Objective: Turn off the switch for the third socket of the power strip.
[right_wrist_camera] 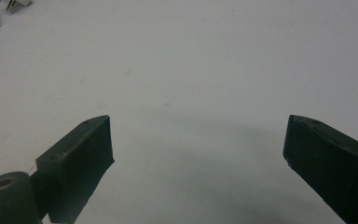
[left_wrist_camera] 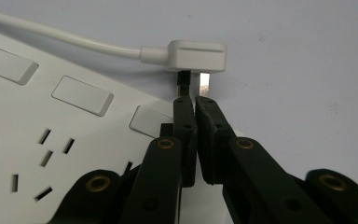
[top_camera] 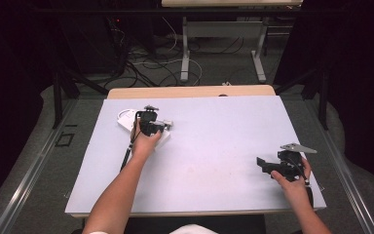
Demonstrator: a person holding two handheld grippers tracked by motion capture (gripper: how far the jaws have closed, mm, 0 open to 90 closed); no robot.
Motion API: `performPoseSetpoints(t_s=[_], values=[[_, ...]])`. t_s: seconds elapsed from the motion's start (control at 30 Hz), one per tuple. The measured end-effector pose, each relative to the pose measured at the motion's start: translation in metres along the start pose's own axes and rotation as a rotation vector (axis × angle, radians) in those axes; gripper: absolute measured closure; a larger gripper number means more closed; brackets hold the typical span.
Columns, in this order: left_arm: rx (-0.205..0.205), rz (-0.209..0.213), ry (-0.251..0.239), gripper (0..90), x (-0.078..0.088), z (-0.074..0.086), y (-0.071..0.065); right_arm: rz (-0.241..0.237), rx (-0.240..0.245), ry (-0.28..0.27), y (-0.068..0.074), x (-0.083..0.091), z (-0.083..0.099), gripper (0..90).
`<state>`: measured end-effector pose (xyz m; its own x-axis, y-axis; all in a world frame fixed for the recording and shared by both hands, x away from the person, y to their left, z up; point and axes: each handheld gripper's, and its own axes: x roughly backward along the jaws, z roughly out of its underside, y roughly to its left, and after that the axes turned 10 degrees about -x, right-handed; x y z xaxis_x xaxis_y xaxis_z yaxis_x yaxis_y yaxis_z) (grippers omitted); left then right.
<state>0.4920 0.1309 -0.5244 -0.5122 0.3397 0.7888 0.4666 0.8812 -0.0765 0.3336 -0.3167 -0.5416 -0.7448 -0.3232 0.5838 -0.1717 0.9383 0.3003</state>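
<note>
A pale grey mat [top_camera: 209, 146] covers the table in front of me, with a strip of bare wood showing at its far edge and a dark floor strewn with cables and desk legs beyond it.

At the far left of the mat lies a white power strip [top_camera: 126, 119]. In my left gripper view [left_wrist_camera: 28, 140] its face shows rectangular rocker switches and slotted sockets, and it runs off to the left under my jaws. Just past its edge sits a white plug [left_wrist_camera: 198, 55] on a white cable [left_wrist_camera: 51, 33] that trails away to the upper left. The plug lies on its side with its pins pointing back toward me.

My left gripper [top_camera: 151, 126] hangs over the near end of the strip, and its jaws stand together, almost touching, with only a thin slit between the pads [left_wrist_camera: 192, 105]. The tips sit right at the ends of the plug's pins; I cannot tell whether they touch them. Nothing is pinched between the pads.

Well apart from all this, at the near right of the mat, my right hand holds the right gripper [top_camera: 272, 165] low over bare mat. In the right gripper view [right_wrist_camera: 198, 149] its jaws stand wide apart with nothing between them.
</note>
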Motion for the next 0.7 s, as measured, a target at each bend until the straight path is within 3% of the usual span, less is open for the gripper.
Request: performPoseSetpoints(t_s=[0.3,0.43,0.7], values=[[0.008,-0.001,-0.01,81.2,0.003,0.0,0.002,-0.002,0.015,-0.003,-0.001,0.0,0.0,7.7],[-0.003,0.0,-0.018,78.0,0.006,0.0,0.001,0.002,-0.003,0.0,0.0,0.0,0.0,7.7],[-0.017,0.023,-0.049,66.0,0.016,-0.001,-0.001,0.003,0.006,-0.003,0.0,0.0,0.0,7.7]])
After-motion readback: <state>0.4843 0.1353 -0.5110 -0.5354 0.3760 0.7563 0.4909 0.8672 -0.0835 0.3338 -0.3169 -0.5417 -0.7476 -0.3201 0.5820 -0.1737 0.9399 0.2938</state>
